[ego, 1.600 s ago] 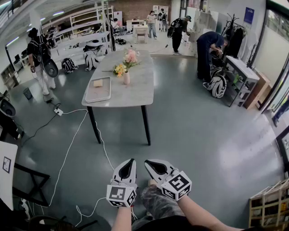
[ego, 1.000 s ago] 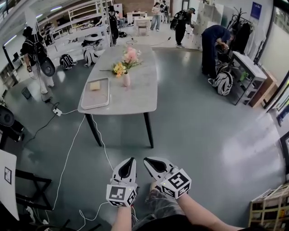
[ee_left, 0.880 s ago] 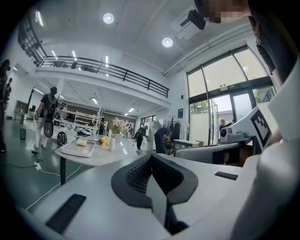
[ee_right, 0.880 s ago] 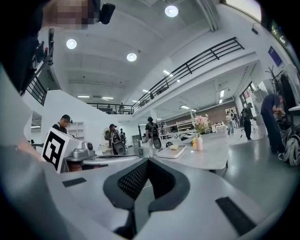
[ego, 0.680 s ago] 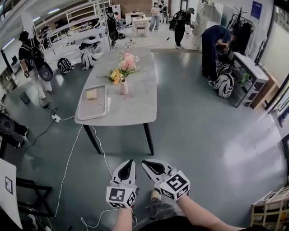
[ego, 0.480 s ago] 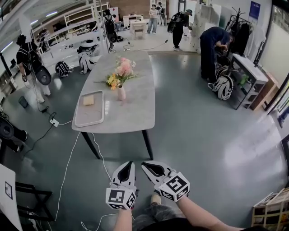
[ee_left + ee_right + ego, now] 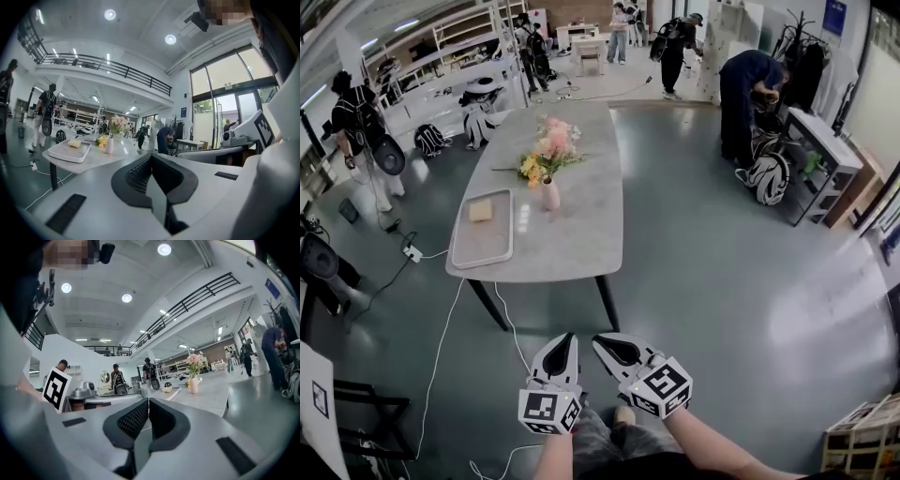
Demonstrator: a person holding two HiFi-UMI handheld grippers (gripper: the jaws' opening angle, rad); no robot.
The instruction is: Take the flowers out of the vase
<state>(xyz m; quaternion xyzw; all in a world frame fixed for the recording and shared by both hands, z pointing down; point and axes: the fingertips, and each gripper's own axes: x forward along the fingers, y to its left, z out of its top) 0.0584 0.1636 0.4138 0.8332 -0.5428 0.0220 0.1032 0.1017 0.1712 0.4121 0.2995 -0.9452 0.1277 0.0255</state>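
Pink and yellow flowers [image 7: 546, 150] stand in a small pale vase [image 7: 549, 195] on a long grey table [image 7: 572, 239] some way ahead of me. My left gripper [image 7: 567, 338] and right gripper [image 7: 601, 340] are held side by side above the floor, well short of the table's near end. Both are shut with nothing between their pads. The left gripper view shows the flowers [image 7: 117, 123] and vase [image 7: 109, 145] far beyond my left gripper [image 7: 151, 157]. In the right gripper view, the flowers [image 7: 194, 360] stand far past my right gripper [image 7: 148, 401].
A grey tray [image 7: 484, 253] with a yellow block [image 7: 480, 213] lies left of the vase. A white cable [image 7: 441, 323] runs across the floor left of the table. People stand at left [image 7: 361, 127] and back right [image 7: 741, 98]. A low bench [image 7: 811, 155] lines the right wall.
The table with the vase has come closer in the head view. Both grippers have stayed shut and side by side as they advanced toward it.
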